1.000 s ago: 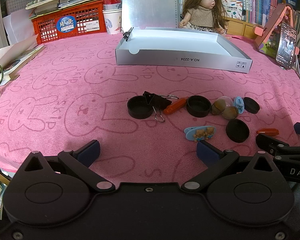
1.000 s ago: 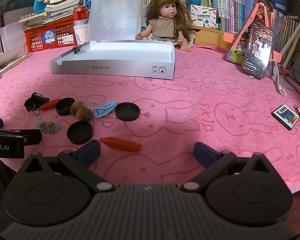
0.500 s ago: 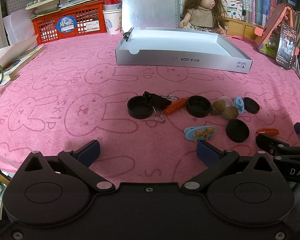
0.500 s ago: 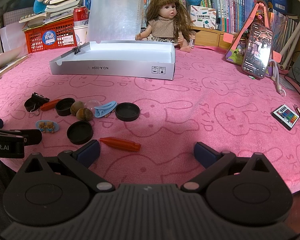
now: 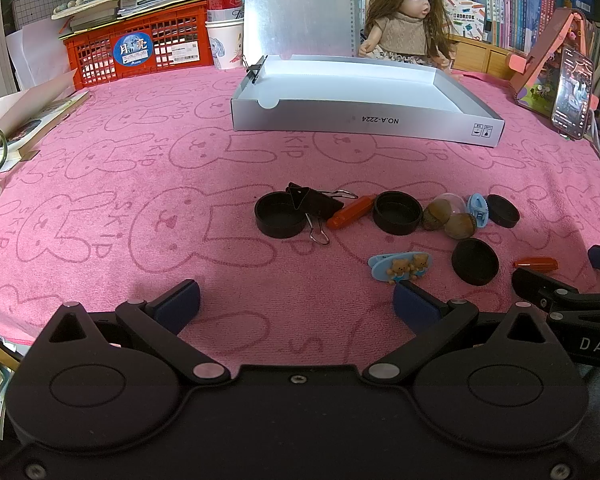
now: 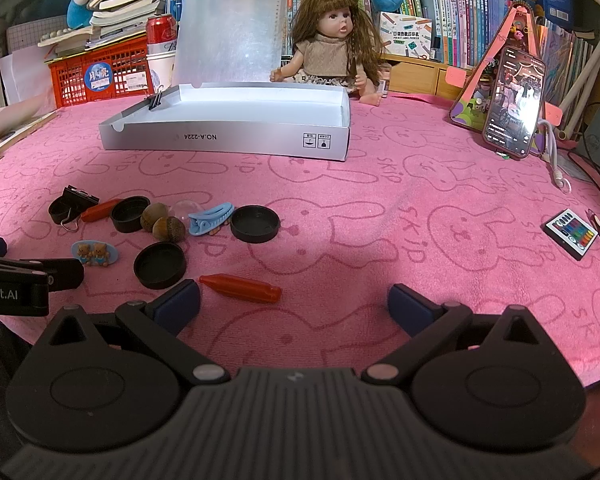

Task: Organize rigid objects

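Observation:
Small objects lie scattered on the pink cloth: black caps [image 5: 278,215] [image 6: 255,223], a black binder clip [image 5: 314,204], two acorns [image 6: 168,229], a blue hair clip [image 6: 211,219], a bear hair clip [image 5: 400,266] [image 6: 94,254] and two red-orange pieces [image 5: 350,212] [image 6: 240,288]. Behind them stands an empty silver box [image 5: 364,120] [image 6: 228,136] with its lid up. My left gripper [image 5: 296,304] is open, low at the near edge, left of the bear clip. My right gripper [image 6: 292,306] is open too, with the red-orange piece just beyond its left finger.
A doll [image 6: 332,44] sits behind the box. A red crate [image 5: 140,48] with books, a can and a cup stand at the back left. A phone on a stand [image 6: 514,100], a cable and a small colour palette [image 6: 571,233] lie to the right. Books [image 5: 32,124] lie far left.

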Motion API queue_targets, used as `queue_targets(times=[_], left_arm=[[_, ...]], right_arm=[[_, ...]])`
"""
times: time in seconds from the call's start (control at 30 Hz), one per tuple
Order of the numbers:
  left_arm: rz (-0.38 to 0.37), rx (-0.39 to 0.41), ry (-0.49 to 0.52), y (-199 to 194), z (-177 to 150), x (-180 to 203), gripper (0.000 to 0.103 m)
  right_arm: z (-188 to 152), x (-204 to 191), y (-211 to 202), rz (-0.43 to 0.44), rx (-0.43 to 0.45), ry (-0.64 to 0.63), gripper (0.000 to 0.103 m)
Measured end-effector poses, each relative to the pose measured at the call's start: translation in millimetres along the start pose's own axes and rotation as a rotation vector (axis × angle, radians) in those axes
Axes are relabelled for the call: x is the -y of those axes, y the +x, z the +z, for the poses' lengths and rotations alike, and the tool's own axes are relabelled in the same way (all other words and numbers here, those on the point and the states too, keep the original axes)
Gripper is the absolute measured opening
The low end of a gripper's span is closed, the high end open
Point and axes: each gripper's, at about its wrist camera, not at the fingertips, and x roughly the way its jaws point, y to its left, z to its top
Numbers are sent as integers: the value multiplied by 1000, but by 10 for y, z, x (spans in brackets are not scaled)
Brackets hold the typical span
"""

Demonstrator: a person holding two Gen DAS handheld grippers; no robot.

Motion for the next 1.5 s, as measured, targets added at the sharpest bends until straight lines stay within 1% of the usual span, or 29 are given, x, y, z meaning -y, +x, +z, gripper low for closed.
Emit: queue_targets(times=[0.33,0.4,0.6,0.7,0.73,0.8,0.87,0.97,1.03,1.07,1.2,1.3,1.37,1.5], left_arm=[[0,3,0,-1,-2,0,103],[2,11,2,-30,17,-1,103],[-1,45,8,-84,-61,-10,103],[-1,43,6,-84,-58,-3,103],[-2,40,4,-90,-52,-3,102],[-11,46,-6,-134,-48,-7,94],[-37,60,-22,-175,-52,-25,83],[-92,76,-37,-247,-48,-29,78],[-119,96,-30,-305,-51,-4,74],[-127,107,-17,-324,-54,20,73],[-124,145,32,-390,-70,146,72],[-139,156,20,-383,-75,173,71],[-151,146,7,-355,-71,174,63],[-164,126,-4,-295,-73,173,52]], right_arm=[[4,4,62,-1,-1,1,103],[1,-8,-17,-1,1,1,103],[9,-9,-2,-3,13,6,103],[-20,-20,-26,-16,21,16,103],[-27,-36,-26,-22,27,19,103],[-42,-49,-47,-18,45,27,103],[-62,-60,-81,-10,68,37,100],[-86,-92,-144,-12,112,37,96],[-97,-115,-179,-13,133,38,92],[-101,-121,-184,-11,139,40,92],[-121,-145,-160,-3,131,53,83],[-132,-184,-136,2,128,49,82],[-130,-212,-128,-3,131,33,82],[-134,-219,-121,-3,128,27,82]])
